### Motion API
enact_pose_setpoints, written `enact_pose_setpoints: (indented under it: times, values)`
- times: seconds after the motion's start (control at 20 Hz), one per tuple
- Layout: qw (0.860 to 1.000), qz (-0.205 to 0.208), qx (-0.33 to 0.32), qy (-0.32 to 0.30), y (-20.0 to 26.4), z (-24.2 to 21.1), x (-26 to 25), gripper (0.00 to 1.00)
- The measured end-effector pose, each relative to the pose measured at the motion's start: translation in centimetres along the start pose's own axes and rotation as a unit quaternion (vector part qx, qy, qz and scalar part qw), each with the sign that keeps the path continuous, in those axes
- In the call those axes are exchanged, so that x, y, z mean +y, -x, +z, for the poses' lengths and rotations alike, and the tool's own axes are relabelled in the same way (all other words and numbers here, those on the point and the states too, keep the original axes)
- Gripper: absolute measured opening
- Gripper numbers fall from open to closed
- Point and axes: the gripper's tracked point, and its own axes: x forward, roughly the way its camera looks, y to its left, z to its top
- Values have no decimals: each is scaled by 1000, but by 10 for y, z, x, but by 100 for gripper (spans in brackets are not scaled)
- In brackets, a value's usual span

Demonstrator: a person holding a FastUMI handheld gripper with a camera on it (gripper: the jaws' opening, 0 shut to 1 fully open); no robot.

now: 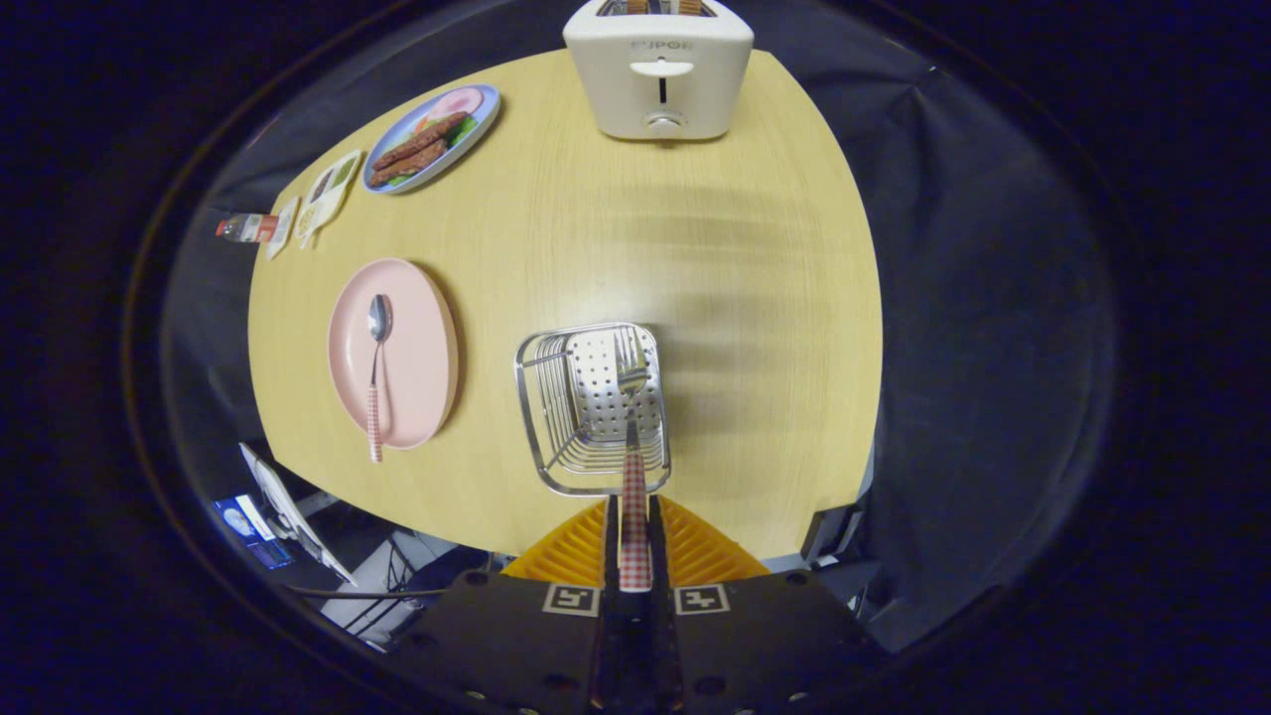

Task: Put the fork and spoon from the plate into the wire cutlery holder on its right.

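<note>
Gripper view: claw (634, 526) grips fork (633, 437) over holder (541, 417).

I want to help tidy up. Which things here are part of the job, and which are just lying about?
Part of the job:
fork, held in the gripper over the wire holder
spoon on the pink plate

Just lying about:
toaster
plate of food
small packets

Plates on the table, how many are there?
2. The round pink plate holding the spoon lies left of the wire holder; the blue oval plate with food lies farther off, left of the white toaster.
</note>
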Motion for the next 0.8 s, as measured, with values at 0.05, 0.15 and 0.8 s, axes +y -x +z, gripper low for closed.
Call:
enact_pose_setpoints:
  times: [0.05,0.15,0.8]
  values:
    - [1000,-1,-5,-3,1,0,-2,21]
    - [1000,0,-28,-7,5,4,-3,38]
    - [914,32,-400,52,93,25,90,89]
